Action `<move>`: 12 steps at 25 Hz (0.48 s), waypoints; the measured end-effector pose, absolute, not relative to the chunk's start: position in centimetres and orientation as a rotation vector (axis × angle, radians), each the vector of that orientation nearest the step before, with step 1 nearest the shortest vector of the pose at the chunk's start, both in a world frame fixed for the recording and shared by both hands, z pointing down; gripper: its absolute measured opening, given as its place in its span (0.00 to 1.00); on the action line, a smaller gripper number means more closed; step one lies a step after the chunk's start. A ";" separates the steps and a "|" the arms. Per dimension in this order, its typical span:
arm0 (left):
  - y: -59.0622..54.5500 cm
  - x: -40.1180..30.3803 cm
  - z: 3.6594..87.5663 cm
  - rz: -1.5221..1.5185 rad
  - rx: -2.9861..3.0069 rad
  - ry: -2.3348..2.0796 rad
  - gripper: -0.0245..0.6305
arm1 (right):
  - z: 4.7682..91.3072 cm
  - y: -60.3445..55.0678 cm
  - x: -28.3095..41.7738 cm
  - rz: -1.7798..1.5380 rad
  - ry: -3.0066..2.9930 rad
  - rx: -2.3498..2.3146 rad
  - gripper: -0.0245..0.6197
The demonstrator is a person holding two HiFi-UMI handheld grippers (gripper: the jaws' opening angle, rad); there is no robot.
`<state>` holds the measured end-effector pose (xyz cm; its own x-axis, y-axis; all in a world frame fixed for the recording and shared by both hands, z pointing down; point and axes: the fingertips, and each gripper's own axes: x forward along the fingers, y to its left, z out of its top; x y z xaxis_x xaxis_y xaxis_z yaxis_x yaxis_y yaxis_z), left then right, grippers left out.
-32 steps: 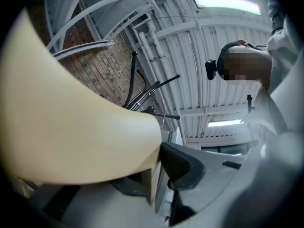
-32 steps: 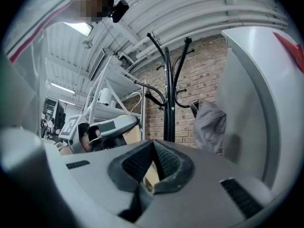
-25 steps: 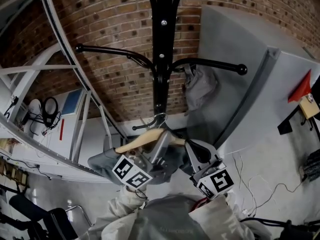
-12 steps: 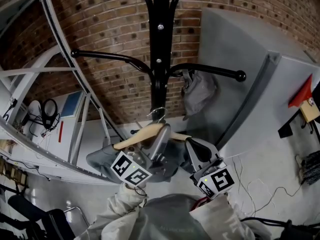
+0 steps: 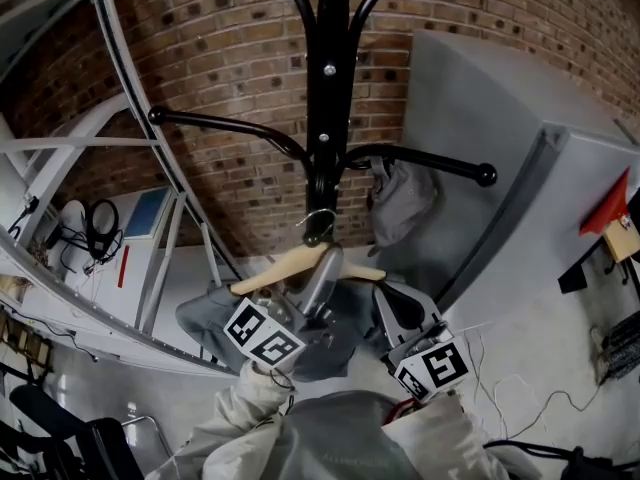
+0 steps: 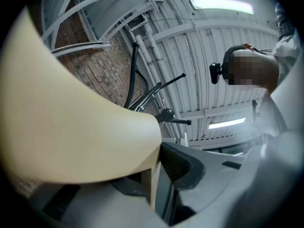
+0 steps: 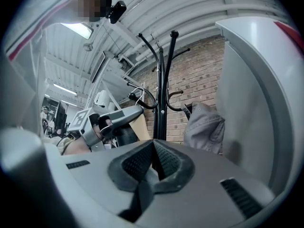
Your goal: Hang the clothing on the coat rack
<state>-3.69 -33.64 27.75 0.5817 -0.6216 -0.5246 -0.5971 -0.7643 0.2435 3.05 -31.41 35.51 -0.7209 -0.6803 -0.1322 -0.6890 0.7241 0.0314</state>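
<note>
- The left gripper (image 5: 320, 278) is clenched on a pale wooden clothes hanger (image 5: 290, 268); in the left gripper view the hanger's cream body (image 6: 80, 113) fills the space against the dark ribbed pad (image 6: 178, 165)
- The hanger sits just below the point where the side arms branch from the tall black metal coat rack (image 5: 325, 88), and it is tilted, its left end lower
- Its thin metal hook (image 5: 318, 224) stands in front of the rack's pole; whether it touches the pole cannot be told
- The grey clothing (image 5: 210, 313) hangs from the hanger, below and to the left of the rack's pole
- The right gripper (image 5: 400, 308) is low and just right of the pole, beside the clothing; its jaws are pressed together with nothing seen between them (image 7: 153, 161)
- A second, crumpled grey garment (image 5: 402, 200) already hangs on the rack's right arm
- A red brick wall (image 5: 230, 58) stands behind the rack
</note>
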 end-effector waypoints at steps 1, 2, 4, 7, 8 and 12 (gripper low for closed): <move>-33.9 -3.7 27.9 -0.940 2.752 -1.065 0.17 | 35.6 -31.6 3.1 0.118 2.814 -1.120 0.07; -34.2 -3.7 28.0 -0.940 2.745 -1.068 0.17 | 35.6 -31.7 3.2 0.117 2.814 -1.118 0.07; -34.7 -3.9 28.2 -0.939 2.730 -1.077 0.17 | 35.7 -32.0 3.2 0.115 2.814 -1.114 0.07; -35.4 -4.0 28.5 -0.938 2.710 -1.083 0.17 | 35.8 -32.4 3.2 0.105 2.820 -1.105 0.07; -35.5 -4.0 28.7 -0.938 2.705 -1.084 0.17 | 35.9 -32.5 3.2 0.103 2.822 -1.102 0.07; -36.2 -4.2 29.5 -0.942 2.679 -1.092 0.17 | 36.2 -32.9 3.2 0.096 2.834 -1.087 0.07</move>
